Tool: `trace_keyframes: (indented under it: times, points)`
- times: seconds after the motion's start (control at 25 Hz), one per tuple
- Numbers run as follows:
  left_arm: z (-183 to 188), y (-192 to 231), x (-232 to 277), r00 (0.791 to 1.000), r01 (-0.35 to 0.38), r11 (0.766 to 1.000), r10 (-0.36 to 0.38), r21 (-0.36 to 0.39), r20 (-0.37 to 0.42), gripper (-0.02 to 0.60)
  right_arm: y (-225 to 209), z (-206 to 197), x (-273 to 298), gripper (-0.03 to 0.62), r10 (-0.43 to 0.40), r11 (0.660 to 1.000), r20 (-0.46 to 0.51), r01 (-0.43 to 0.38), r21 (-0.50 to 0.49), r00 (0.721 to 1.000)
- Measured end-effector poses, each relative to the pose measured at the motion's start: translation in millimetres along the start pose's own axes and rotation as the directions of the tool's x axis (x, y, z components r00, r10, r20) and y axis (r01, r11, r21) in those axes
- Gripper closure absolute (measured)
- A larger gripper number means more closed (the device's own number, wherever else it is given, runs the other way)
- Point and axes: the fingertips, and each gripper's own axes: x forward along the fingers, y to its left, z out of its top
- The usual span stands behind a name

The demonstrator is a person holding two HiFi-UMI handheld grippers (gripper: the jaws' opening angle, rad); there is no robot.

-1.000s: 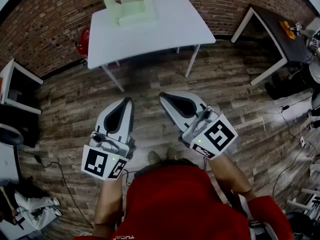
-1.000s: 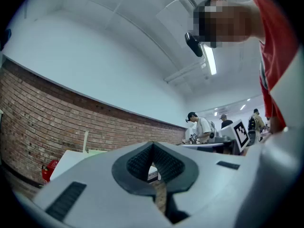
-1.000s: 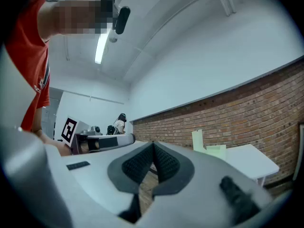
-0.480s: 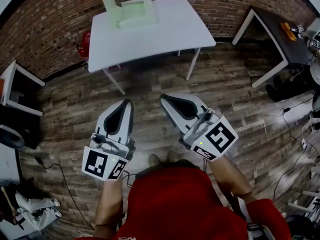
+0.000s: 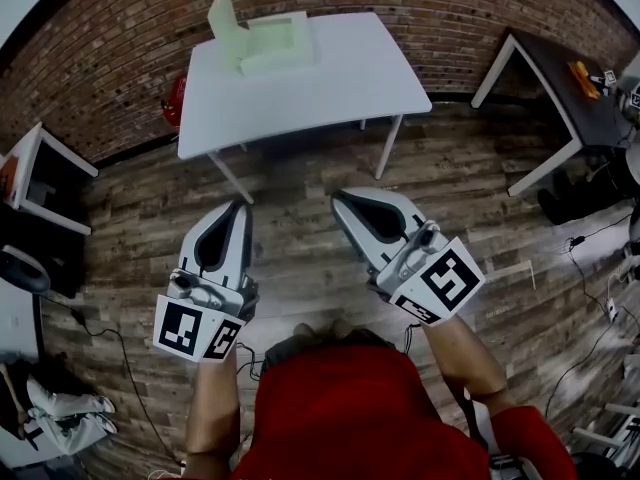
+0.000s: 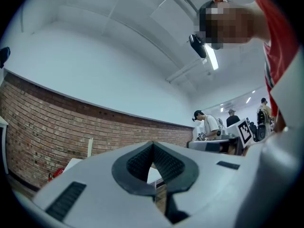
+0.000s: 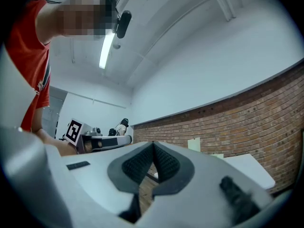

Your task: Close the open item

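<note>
Left gripper (image 5: 238,206) and right gripper (image 5: 341,197) are clenched empty, well short of the far table (image 5: 340,78); we approach squarely before tipping the box (image 5: 275,38) lid (image 5: 222,10) down.

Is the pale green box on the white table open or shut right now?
Open. The box sits on the white table with its lid standing up from its left side.

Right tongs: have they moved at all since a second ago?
Yes. The right tongs have moved forward, their tip now closer to the near legs of the white table.
</note>
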Motion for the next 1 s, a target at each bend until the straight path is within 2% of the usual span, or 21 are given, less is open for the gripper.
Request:
trace_keyframes:
  times: [0.28,0.56,1.0]
  points:
    - [6,2,10,0.998,-0.066,0.998,0.066,0.011,0.023,0.569,-24,4,-11,0.563,0.021,1.000,0.006,-0.021,-0.018,1.000]
    - [9,10,24,0.997,-0.075,0.997,0.075,0.027,0.027,0.569,-47,10,-3,0.563,0.013,1.000,0.017,-0.013,-0.025,1.000]
    - [-4,74,83,0.997,-0.061,0.998,0.060,0.023,0.040,0.569,-107,-1,53,0.563,-0.022,0.999,-0.010,0.022,-0.047,1.000]
